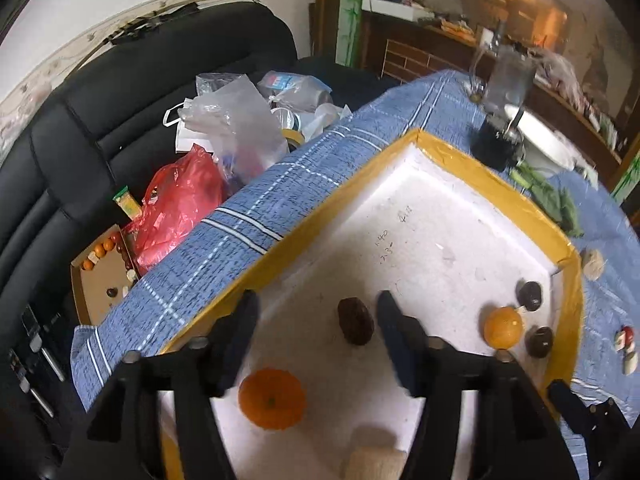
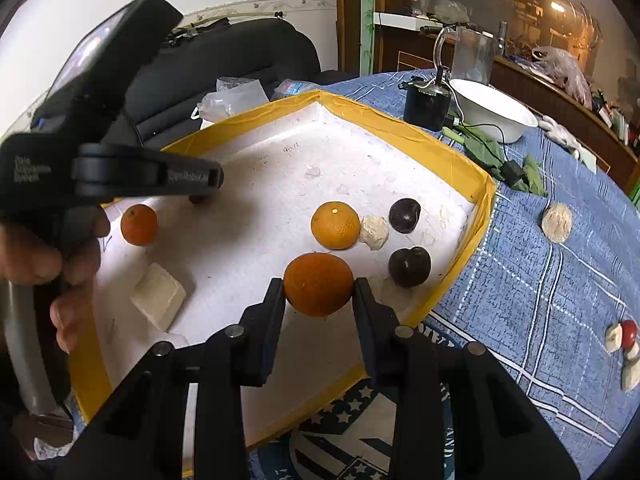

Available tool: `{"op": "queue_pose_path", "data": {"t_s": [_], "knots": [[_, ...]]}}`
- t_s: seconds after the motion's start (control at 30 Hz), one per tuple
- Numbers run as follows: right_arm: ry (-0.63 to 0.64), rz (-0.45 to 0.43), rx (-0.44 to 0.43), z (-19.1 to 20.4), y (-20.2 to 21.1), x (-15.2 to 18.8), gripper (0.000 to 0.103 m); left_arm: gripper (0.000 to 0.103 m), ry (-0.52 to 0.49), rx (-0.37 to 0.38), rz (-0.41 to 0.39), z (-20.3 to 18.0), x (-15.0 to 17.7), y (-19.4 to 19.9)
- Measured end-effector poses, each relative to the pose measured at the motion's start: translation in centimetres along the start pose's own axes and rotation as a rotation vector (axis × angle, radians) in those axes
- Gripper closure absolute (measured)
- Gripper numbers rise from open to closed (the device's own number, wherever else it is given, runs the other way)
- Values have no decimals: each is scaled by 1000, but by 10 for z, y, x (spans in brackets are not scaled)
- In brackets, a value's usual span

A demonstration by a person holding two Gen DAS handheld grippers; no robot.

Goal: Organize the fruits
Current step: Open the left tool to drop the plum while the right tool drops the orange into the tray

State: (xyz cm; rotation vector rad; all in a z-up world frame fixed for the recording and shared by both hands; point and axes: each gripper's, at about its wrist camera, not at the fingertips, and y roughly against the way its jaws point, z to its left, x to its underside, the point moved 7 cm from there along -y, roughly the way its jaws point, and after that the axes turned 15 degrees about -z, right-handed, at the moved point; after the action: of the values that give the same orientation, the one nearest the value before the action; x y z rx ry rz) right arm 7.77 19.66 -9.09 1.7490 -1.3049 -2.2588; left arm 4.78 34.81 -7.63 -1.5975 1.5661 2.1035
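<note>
A white foam tray (image 1: 432,184) with yellow taped rim (image 2: 404,126) lies on the blue checked cloth. My left gripper (image 1: 316,312) is open above the tray, with a dark brown fruit (image 1: 355,321) between its fingers, untouched. An orange (image 1: 272,398) lies below it. My right gripper (image 2: 319,286) is shut on an orange (image 2: 319,283) above the tray's near right part. Another orange (image 2: 335,225), two dark fruits (image 2: 405,215) (image 2: 409,266) and a pale lump (image 2: 374,232) lie beyond it. A small orange (image 2: 139,224) and a pale block (image 2: 159,295) lie left.
A white bowl (image 2: 492,110), a black appliance (image 2: 426,102) and green leaves (image 2: 486,152) stand behind the tray. A pale round piece (image 2: 557,222) and a cut red fruit (image 2: 622,336) lie on the cloth at right. Plastic bags (image 1: 224,120) fill the black sofa at left.
</note>
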Motion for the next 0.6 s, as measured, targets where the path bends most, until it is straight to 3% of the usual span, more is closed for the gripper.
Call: {"op": "queue_pose_path", "data": {"t_s": [0.03, 0.13, 0.17, 0.23, 0.3, 0.47, 0.6], "knots": [[-1, 2, 2, 0, 0, 0, 66, 25, 22, 10, -8, 1, 0, 3], [-5, -8, -1, 0, 7, -1, 62, 24, 47, 20, -10, 1, 3, 11], [-10, -18, 1, -1, 11, -3, 57, 24, 47, 27, -13, 0, 3, 15], [-27, -42, -1, -4, 20, -5, 36, 24, 39, 32, -29, -4, 3, 23], [-29, -65, 20, -8, 30, -8, 28, 24, 28, 43, -56, -13, 2, 34], [-69, -114, 55, -34, 66, -3, 28, 24, -54, 127, -92, -64, 8, 57], [-136, -134, 148, -83, 103, 15, 28, 24, -192, 252, -104, -139, 30, 75]]}}
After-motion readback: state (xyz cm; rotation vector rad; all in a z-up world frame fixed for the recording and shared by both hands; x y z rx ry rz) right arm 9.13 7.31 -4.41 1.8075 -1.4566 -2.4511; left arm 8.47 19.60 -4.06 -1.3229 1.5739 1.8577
